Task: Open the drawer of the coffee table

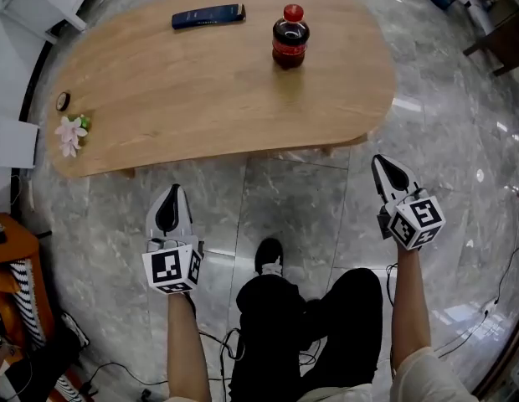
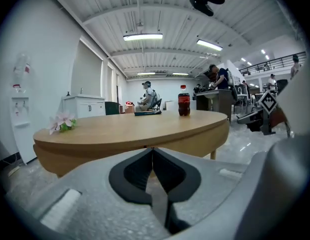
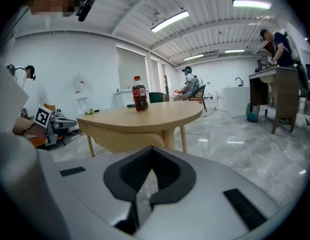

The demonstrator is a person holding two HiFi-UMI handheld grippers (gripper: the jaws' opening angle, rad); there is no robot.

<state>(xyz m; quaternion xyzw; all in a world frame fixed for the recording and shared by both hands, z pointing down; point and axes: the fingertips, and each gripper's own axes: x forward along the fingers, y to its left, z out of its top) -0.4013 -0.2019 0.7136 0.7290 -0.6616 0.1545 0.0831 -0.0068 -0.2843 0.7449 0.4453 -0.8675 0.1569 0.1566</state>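
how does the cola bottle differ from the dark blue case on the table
The cola bottle stands upright; the dark blue case lies flat. The bottle is round, dark with a red cap; the case is long, slim and navy. The bottle sits right of the case. Both rest on the wooden table, apart.

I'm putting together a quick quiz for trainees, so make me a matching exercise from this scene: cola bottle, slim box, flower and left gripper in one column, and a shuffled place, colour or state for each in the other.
Column one:
1 cola bottle
2 slim box
3 flower
4 left gripper

Column two:
A shut, over the floor, short of the coffee table
B pink, at the table's left edge
C upright, red cap
D dark blue, lying flat

Pairs: 1-C, 2-D, 3-B, 4-A
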